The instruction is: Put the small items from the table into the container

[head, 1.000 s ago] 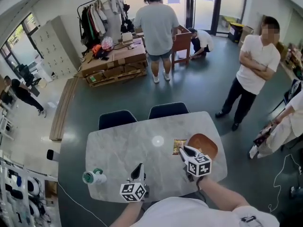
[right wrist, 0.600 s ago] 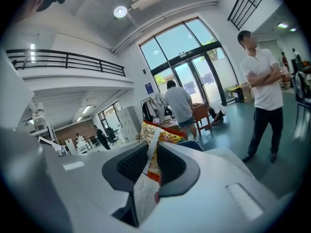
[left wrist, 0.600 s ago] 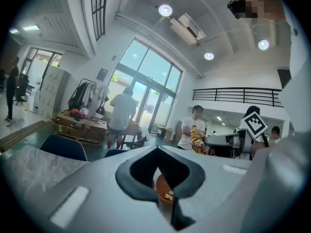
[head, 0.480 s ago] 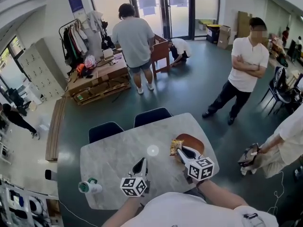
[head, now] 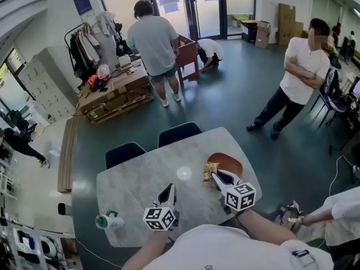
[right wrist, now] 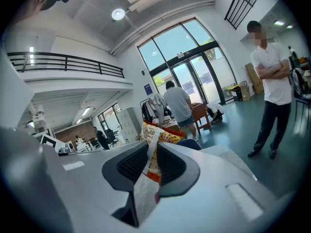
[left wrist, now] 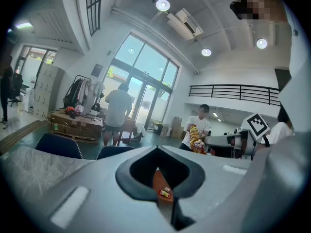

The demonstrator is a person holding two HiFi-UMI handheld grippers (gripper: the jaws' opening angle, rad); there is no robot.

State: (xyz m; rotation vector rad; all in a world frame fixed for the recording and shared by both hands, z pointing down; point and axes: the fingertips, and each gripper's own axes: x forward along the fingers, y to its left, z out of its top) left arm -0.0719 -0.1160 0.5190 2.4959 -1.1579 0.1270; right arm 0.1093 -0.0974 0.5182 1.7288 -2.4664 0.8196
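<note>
My right gripper [head: 216, 176] [right wrist: 154, 147] is shut on a yellow and red snack packet [head: 210, 170] [right wrist: 159, 134], which hangs beside the near left rim of the brown oval container [head: 230, 162]. The packet [left wrist: 195, 139] also shows in the left gripper view, sticking up from the right gripper [left wrist: 228, 141]. My left gripper [head: 167, 191] [left wrist: 156, 152] hovers over the marble table [head: 135, 187], left of the right one, jaws together. A brown sliver with a red and yellow bit shows in their slit; I cannot tell what it is.
A white disc [head: 184, 173] lies on the table ahead of the left gripper. A green and white bottle [head: 107, 221] lies at the near left corner. Two dark chairs [head: 178, 133] stand at the far edge. A person [head: 301, 77] stands to the right, others further back.
Both grippers have risen a little off the table, the right one carrying the packet with it. The head view has shifted; the container's place is unchanged.
</note>
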